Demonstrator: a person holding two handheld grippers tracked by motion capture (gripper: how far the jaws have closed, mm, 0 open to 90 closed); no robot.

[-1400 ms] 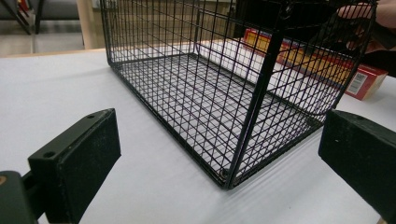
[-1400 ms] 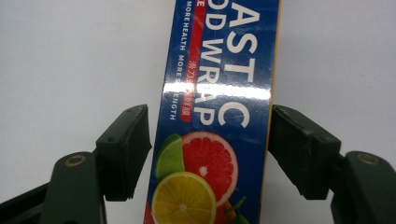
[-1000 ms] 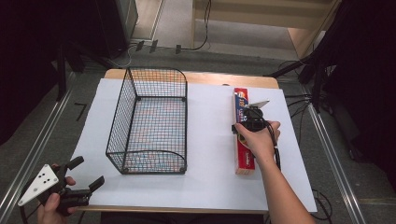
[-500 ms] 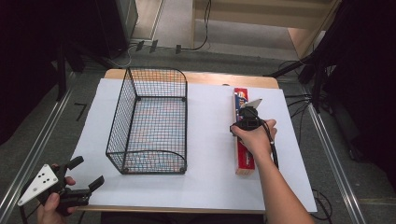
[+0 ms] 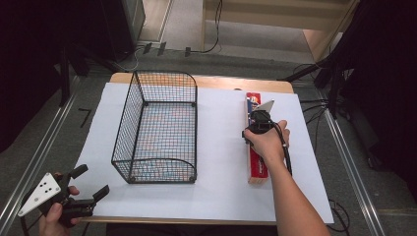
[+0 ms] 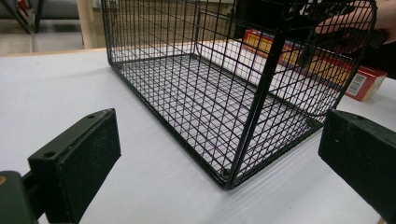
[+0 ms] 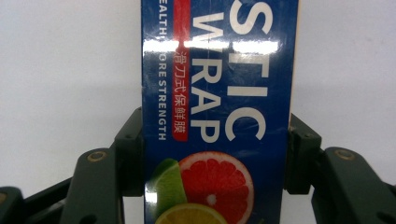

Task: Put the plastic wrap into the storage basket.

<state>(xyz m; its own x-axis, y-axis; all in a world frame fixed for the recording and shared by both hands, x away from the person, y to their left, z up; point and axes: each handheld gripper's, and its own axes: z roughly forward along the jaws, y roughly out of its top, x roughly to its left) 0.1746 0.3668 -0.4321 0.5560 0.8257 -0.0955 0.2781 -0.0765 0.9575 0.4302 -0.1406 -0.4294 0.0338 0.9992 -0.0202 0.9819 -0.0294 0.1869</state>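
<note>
A long red and blue plastic wrap box (image 5: 256,167) lies lengthwise on the right of the white-covered table. My right gripper (image 5: 259,127) points down on the box's far half. In the right gripper view its jaws have just been closing, and the pads now press both long sides of the box (image 7: 219,70), right gripper (image 7: 215,154). My left gripper (image 5: 93,181) is held by a hand at the table's near left corner, open with nothing in it. From there, the left gripper (image 6: 224,144) faces the black wire basket (image 6: 261,93).
The wire basket (image 5: 195,123) stands left of centre on the white sheet (image 5: 221,147), with nothing in it. Through its mesh I see the box's end (image 6: 364,81). Cables and dark stands surround the table on the floor.
The right hand has shifted slightly left over the box and sits lower on it. The left hand and the basket have not moved.
</note>
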